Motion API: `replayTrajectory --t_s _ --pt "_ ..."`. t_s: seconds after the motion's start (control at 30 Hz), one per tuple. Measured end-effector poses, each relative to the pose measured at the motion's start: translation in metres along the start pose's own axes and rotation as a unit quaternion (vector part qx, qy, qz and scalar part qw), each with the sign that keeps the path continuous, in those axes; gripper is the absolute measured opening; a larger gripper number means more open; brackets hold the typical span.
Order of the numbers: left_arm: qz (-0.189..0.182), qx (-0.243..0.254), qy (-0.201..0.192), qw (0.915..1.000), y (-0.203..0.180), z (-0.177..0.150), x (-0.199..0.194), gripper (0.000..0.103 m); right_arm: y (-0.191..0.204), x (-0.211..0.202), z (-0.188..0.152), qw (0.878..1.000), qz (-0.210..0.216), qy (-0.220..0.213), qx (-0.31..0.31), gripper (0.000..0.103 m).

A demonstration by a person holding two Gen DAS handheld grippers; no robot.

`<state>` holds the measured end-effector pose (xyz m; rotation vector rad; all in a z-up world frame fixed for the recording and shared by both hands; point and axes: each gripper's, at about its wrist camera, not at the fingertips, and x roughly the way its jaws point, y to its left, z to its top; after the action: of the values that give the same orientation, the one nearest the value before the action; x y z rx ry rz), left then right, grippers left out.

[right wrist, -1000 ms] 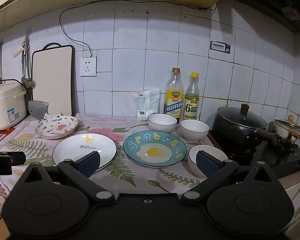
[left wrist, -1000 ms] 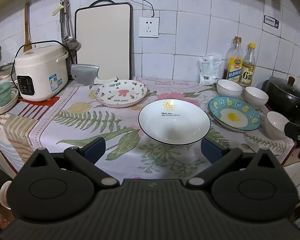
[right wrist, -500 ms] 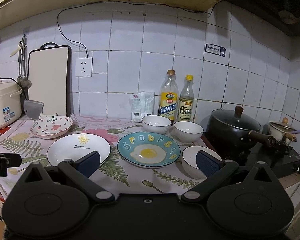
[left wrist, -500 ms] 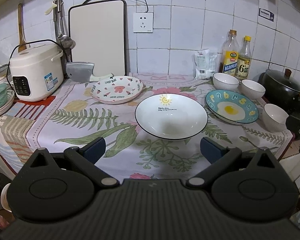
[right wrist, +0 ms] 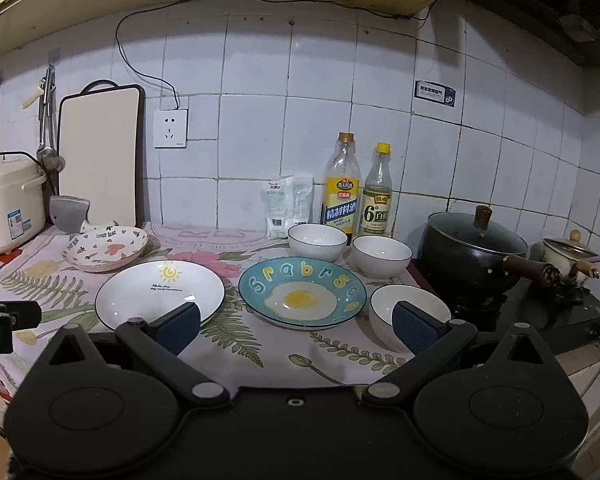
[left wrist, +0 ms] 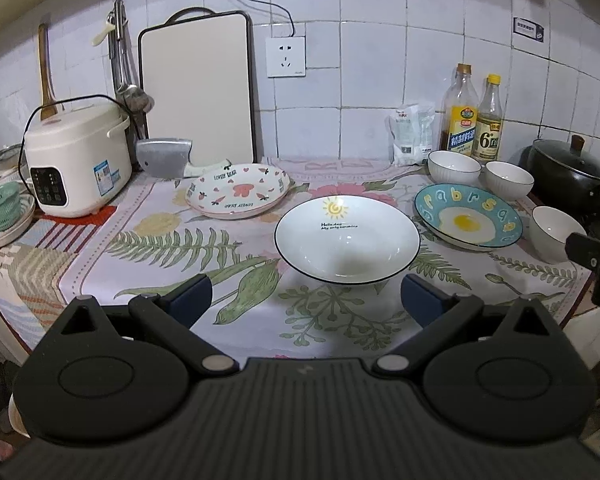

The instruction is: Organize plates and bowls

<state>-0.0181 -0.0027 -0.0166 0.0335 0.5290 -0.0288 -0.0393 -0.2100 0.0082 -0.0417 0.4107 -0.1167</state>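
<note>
a: how are the two claws held?

b: the left gripper (left wrist: 306, 298) is held spread wide with nothing between its blue pads, above the near edge of the floral tablecloth (left wrist: 172, 248). the right gripper (right wrist: 296, 324) is likewise spread and empty, short of the dishes.

a: what is seen just beyond the left one?

b: a white round plate with a black rim and a small sun print (left wrist: 347, 239) is seen straight ahead, resting on the cloth. behind it to the left a cream plate with pink hearts and carrots (left wrist: 238, 191) is set, apart from it.

a: and beyond the right one?

b: a teal round plate printed with a fried egg and letters (right wrist: 302, 296) lies ahead. a white ribbed bowl with a dark rim (right wrist: 384, 312) is partly covered by the right pad, just beside the teal plate. two more white bowls (right wrist: 317, 241) (right wrist: 382, 256) are placed behind, side by side, in front of two glass bottles (right wrist: 341, 188).

a: farther out?

b: a black lidded pot (right wrist: 476, 252) is seen at the right, a cream rice cooker (left wrist: 76, 156) at the left.
</note>
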Motion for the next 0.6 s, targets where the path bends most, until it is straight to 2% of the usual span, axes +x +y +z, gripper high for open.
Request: replayTrajectory --t_s 0.17,0.37,0.6 --pt "0.002 -0.004 -0.013 0.9999 0.0 -0.003 -0.002 0.103 0.003 0.001 -0.005 1.0 0.004 -0.004 -0.007 0.103" --pt "0.004 -0.013 -0.007 0.9999 0.003 -0.009 0.004 0.103 0.009 0.002 -0.01 0.999 -0.015 -0.017 -0.03 0.103" --pt "0.016 -0.011 -0.016 0.9997 0.003 -0.013 0.004 0.103 0.012 0.002 -0.011 0.999 -0.017 -0.015 -0.032 0.103"
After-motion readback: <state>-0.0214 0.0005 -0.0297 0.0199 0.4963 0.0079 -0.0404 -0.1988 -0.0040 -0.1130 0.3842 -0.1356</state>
